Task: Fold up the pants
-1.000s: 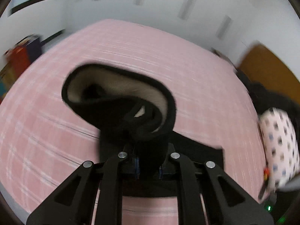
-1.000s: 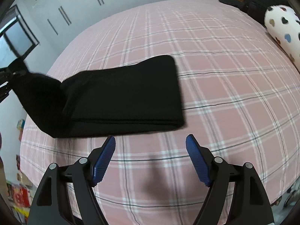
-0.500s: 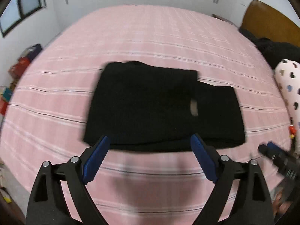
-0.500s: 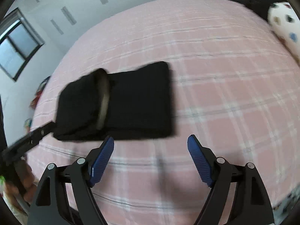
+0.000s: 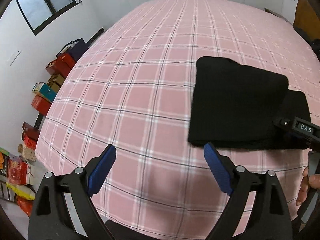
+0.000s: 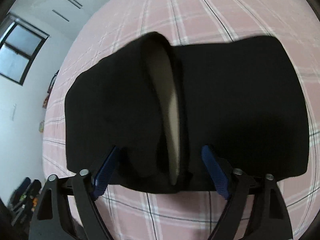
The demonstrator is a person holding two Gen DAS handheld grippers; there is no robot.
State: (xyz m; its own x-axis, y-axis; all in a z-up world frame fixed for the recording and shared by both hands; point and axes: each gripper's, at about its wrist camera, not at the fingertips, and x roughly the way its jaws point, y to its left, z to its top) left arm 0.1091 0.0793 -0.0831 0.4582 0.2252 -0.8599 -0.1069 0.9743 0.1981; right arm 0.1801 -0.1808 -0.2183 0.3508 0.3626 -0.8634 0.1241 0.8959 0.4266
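Note:
The black pants lie folded into a compact stack on the pink plaid bed. In the right wrist view the pants fill the middle, with the waistband's pale lining showing at the top fold. My left gripper is open and empty, to the left of the pants and above bare bedding. My right gripper is open, its blue pads on either side of the near edge of the stack. The right gripper's body shows at the pants' right edge in the left wrist view.
Red boxes and bags are stacked on the floor along the bed's left side. A window is in the left wall. A brown headboard stands at the far right.
My left gripper let go of the pants' end, opened and drew back to the left. My right gripper moved in close to the near edge of the folded stack.

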